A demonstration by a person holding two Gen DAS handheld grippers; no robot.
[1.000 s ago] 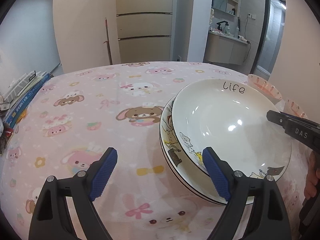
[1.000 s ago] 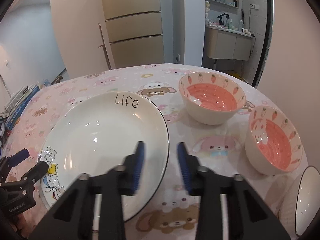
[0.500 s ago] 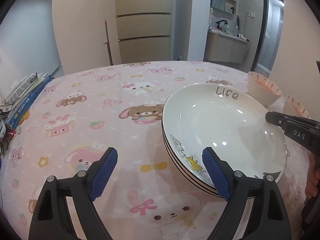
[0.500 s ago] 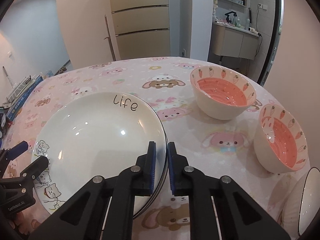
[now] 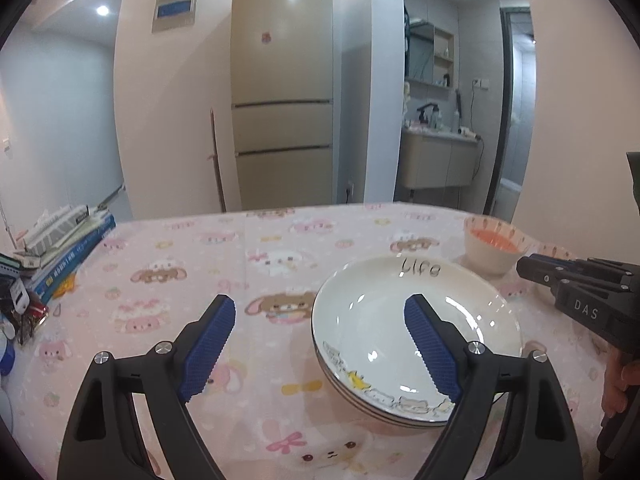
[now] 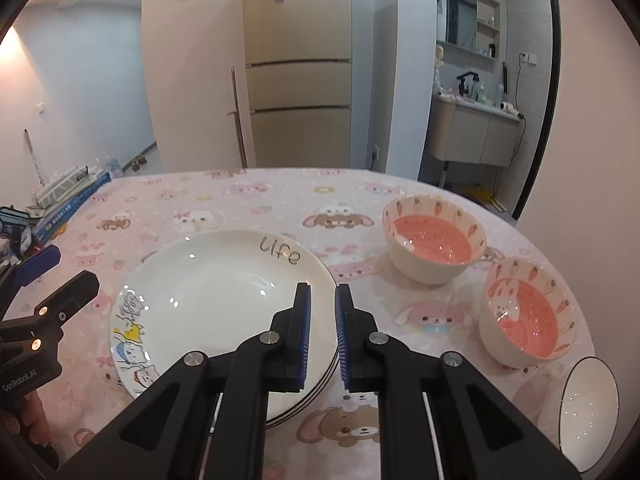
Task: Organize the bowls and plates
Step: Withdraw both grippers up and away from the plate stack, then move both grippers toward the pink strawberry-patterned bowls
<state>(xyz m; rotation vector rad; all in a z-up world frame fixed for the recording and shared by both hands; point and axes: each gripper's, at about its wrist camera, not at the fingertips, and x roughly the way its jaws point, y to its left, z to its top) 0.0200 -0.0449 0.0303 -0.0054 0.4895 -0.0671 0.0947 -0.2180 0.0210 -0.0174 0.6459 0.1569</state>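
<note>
A stack of white plates (image 5: 416, 344), the top one marked "Life" with cartoon animals, lies on the pink tablecloth (image 5: 240, 264); it also shows in the right wrist view (image 6: 216, 304). My left gripper (image 5: 320, 344) is open and empty, raised above the stack's left side. My right gripper (image 6: 322, 332) has its jaws slightly apart over the stack's right rim, holding nothing. Two pink carrot-pattern bowls (image 6: 434, 248) (image 6: 528, 316) stand to the right. A white dark-rimmed bowl (image 6: 590, 404) sits at the far right edge.
Stacked books (image 5: 68, 240) and small clutter lie at the table's left edge. A fridge (image 5: 282, 100) and a bathroom vanity (image 5: 440, 164) stand beyond the table. The far pink bowl shows in the left wrist view (image 5: 494, 246).
The top plate has settled flat on the stack. My right gripper let go of its rim, opened slightly and lifted back. My left gripper rose and pulled back.
</note>
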